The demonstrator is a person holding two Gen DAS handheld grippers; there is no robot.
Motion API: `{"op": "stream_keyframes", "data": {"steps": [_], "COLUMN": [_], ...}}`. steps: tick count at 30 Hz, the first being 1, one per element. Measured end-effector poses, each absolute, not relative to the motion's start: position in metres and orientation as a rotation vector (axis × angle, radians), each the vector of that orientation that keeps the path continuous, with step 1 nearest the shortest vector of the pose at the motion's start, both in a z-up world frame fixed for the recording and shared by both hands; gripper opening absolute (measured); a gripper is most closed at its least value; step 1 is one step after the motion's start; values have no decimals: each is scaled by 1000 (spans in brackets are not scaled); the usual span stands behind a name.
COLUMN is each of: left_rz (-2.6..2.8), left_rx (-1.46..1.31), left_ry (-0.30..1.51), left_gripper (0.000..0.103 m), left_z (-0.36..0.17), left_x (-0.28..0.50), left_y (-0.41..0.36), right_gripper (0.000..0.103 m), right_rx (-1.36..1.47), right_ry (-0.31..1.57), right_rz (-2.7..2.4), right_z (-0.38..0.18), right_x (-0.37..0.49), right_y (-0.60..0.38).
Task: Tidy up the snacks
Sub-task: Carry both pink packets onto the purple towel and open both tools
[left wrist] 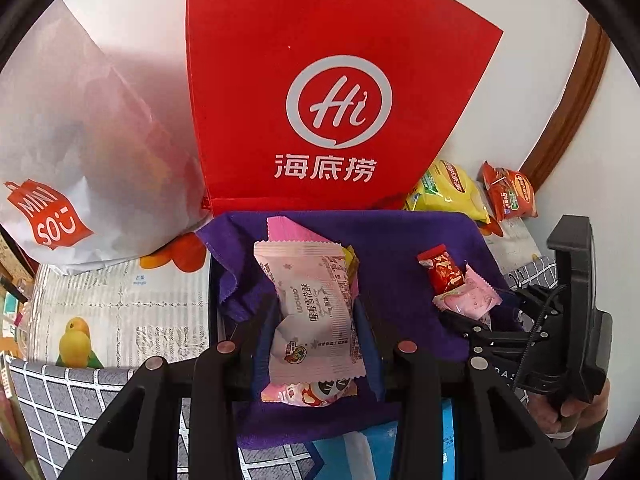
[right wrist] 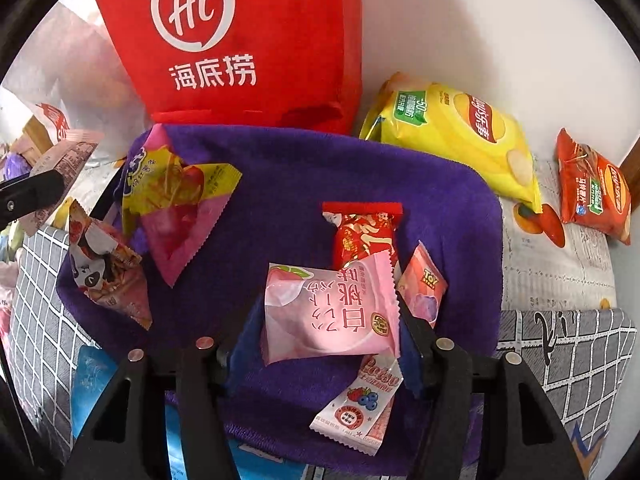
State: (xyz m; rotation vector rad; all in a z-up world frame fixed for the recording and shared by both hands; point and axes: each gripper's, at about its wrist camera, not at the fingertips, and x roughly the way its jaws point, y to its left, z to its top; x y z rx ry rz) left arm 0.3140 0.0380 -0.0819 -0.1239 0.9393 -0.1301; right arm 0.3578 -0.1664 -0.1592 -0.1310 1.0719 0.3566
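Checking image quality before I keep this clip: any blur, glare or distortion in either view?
Left wrist: strong fisheye bend, dark corners, red bag sharp, the white bag hazy with soft shadow. Right wrist: same curvature; mild sheen on the yellow chip bag; pink snack print is readable.

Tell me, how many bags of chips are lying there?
2. A yellow bag lies beside the red bag, and a small orange bag sits further right near the wall. Others may be hidden.
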Motion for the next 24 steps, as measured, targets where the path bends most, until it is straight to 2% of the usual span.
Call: {"op": "stream_keyframes", "data": {"steps": [2,10,24], "left_rz": [-143,-206,-211], "left_rx": [-148,-194,-198], "left_ry": [949,980,1013], "left_gripper": [36,37,36], "left_z": [-84,-93,-109], "left_x": [316,319,329], "left_y": [40,32,22], "right_gripper": [68,73,73], "right_rx": [-133,-96,-114], "right_ry": [1062,988,910], "right_rz": [355,342,328], "right_z": [-155,-122,-97], "right_x": [356,343,336], "right_y": [-167,-183,-193]}}
